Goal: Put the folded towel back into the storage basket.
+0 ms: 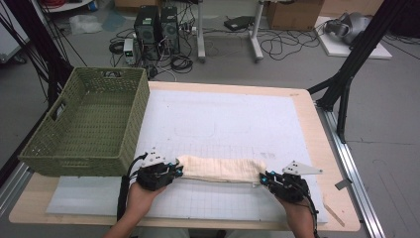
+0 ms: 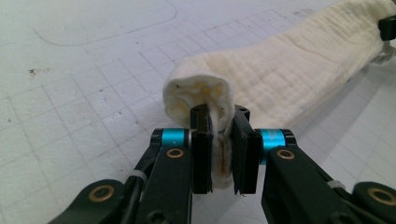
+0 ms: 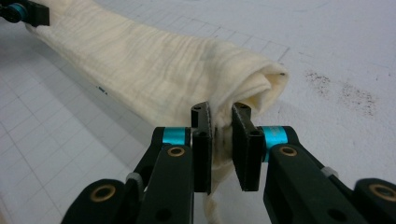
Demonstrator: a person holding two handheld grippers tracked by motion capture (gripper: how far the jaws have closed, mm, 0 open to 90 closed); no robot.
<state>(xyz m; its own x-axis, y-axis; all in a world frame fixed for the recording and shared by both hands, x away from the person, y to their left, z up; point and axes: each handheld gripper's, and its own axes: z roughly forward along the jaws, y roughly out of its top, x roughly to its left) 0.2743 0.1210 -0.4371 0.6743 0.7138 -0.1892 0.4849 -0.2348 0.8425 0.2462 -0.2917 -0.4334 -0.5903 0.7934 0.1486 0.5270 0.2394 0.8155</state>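
In the high view, a rolled cream cloth (image 1: 220, 169) is seen lying across the white mat (image 1: 237, 119), near a green basket (image 1: 86, 124). In the left gripper view, its end is clamped by the left gripper (image 2: 219, 122). In the right gripper view, the other end is pinched by the right gripper (image 3: 220, 122); an even joint lift toward the basket is probably called for next.

No text, label, brand, number or sign can be read in these pictures. The white table mat with a thin printed grid (image 1: 233, 124) carries only faint lines and outlines, with no legible writing. The brown cardboard boxes on the floor behind the table (image 1: 297, 14) and the two black computer towers (image 1: 157, 27) are too small and blurred to make out any print.
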